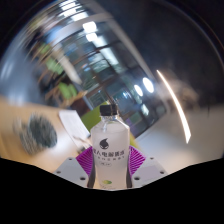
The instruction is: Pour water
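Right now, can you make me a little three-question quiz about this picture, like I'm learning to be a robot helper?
1. True or false: the water bottle stands upright between the fingers.
2. What colour is the bottle's cap? A) red B) black C) yellow
3. Fill in: the pads on the fingers are ____.

Key:
1. True. The bottle stands upright between the gripper fingers.
2. B, black.
3. Purple. One pad shows at each side of the bottle, and both seem to press on it.
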